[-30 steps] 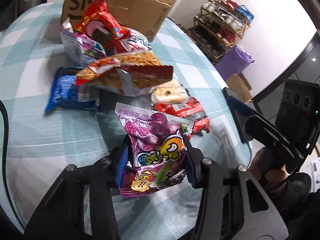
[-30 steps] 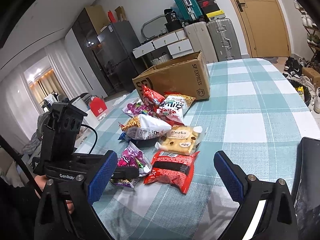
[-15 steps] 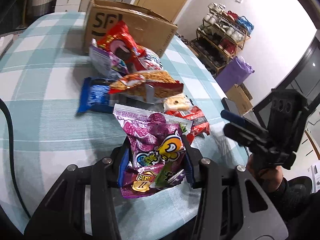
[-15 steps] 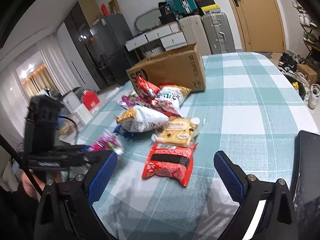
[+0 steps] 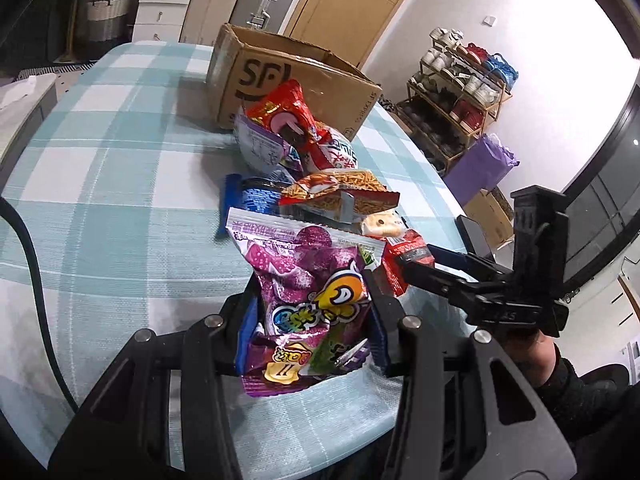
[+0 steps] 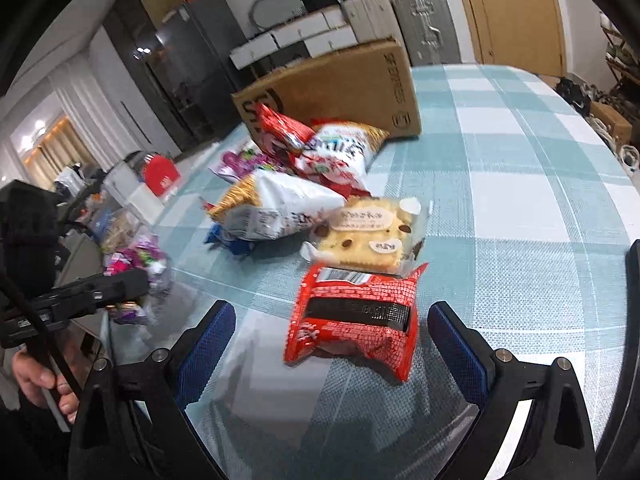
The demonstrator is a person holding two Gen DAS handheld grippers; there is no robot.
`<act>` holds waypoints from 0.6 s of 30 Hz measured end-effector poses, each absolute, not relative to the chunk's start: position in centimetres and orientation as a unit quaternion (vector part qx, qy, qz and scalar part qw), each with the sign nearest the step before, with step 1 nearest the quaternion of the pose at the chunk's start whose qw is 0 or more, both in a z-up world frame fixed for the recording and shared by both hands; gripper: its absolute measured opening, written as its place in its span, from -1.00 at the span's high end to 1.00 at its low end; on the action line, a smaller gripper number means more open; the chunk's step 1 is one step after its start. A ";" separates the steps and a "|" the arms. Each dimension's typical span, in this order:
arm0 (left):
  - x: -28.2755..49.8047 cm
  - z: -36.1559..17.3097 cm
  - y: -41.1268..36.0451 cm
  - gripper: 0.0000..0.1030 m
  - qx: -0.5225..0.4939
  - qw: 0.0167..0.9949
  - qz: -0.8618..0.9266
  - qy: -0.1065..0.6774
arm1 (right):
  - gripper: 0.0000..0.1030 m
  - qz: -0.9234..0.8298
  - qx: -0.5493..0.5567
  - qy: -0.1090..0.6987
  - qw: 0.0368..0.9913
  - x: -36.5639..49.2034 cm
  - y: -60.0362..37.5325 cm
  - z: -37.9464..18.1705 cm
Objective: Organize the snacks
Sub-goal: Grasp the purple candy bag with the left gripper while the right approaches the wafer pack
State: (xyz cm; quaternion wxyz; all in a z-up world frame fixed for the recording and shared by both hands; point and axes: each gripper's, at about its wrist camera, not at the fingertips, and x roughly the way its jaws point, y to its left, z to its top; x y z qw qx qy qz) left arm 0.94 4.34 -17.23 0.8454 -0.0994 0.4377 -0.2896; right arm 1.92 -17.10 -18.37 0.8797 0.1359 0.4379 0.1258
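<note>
My left gripper (image 5: 312, 320) is shut on a purple candy bag (image 5: 308, 288) and holds it above the near table edge; it also shows blurred in the right wrist view (image 6: 136, 272). My right gripper (image 6: 328, 336) is open, its blue pads either side of a red snack pack (image 6: 356, 316) lying on the table. Behind that lie a clear-wrapped cake (image 6: 368, 232), a noodle-snack bag (image 6: 276, 204), a blue pack (image 5: 250, 200) and red-and-white bags (image 6: 336, 148) in a pile. An open cardboard box (image 5: 288, 76) stands beyond the pile.
The table has a teal checked cloth (image 6: 520, 184). A black tablet-like slab (image 5: 472, 232) lies at the table's right edge. A shoe rack (image 5: 460, 92), suitcases (image 6: 424, 28) and drawers stand around the room. A cable (image 5: 28, 248) crosses the left side.
My left gripper has lifted the purple bag up and back from the pile toward the table edge. My right gripper has moved forward and down over the red pack.
</note>
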 end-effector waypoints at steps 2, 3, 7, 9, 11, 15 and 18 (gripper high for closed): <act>0.8 -17.2 4.7 0.19 -0.101 0.846 -0.288 0.437 | -0.92 0.109 0.131 0.447 0.878 2.4 -16.9 -18.6; 0.8 -17.2 4.9 0.19 -0.102 0.846 -0.287 0.438 | -0.92 0.100 0.128 0.450 0.878 2.5 -16.9 -18.7; 0.7 -17.0 5.6 0.19 -0.116 0.853 -0.271 0.431 | -0.92 0.089 0.124 0.449 0.880 2.9 -16.4 -18.7; 0.7 -17.0 6.1 0.19 -0.120 0.853 -0.268 0.431 | -0.91 0.075 0.112 0.452 0.882 3.1 -15.9 -18.8; 0.7 -16.9 6.1 0.19 -0.117 0.853 -0.265 0.434 | -0.88 0.063 0.096 0.455 0.883 3.2 -15.5 -19.0; 0.7 -16.8 6.1 0.19 -0.117 0.852 -0.263 0.437 | -0.74 0.058 0.071 0.461 0.883 3.4 -14.6 -19.0; 0.6 -16.8 6.0 0.18 -0.119 0.850 -0.263 0.441 | -0.68 0.050 0.046 0.464 0.883 3.3 -13.9 -19.1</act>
